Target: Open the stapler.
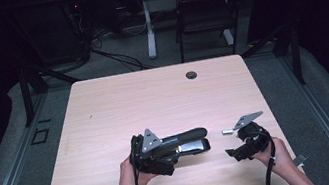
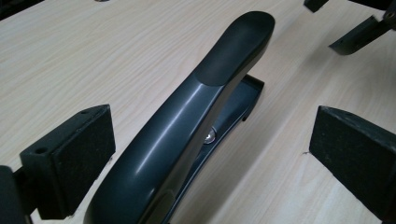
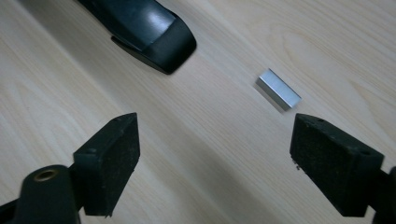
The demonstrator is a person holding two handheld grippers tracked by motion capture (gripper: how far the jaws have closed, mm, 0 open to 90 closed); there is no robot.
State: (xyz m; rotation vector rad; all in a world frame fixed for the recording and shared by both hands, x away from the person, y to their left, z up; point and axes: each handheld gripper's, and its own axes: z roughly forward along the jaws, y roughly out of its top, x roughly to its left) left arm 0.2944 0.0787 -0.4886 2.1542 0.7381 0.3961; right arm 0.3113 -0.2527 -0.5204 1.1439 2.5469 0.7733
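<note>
The long black heavy-duty stapler with a glossy curved handle point(image 1: 181, 144) lies in the lower middle of the high view, on the pale wooden table point(image 1: 153, 99). In the left gripper view it runs from the bottom centre to the upper right, between my left gripper point(image 2: 205, 154) pads, which stand wide apart and clear of its sides. Just right of its nose lies a small silver block of staples point(image 3: 278, 89), upper right of centre in the right gripper view, beyond my right gripper point(image 3: 236, 163). That gripper's jaws are also apart, with bare wood between them.

I judge the staples are my next pick. They are low and slick: if I close before the pads straddle them, a pad could push them away or break the strip apart. Closing the left jaws off-centre could twist the stapler.
</note>
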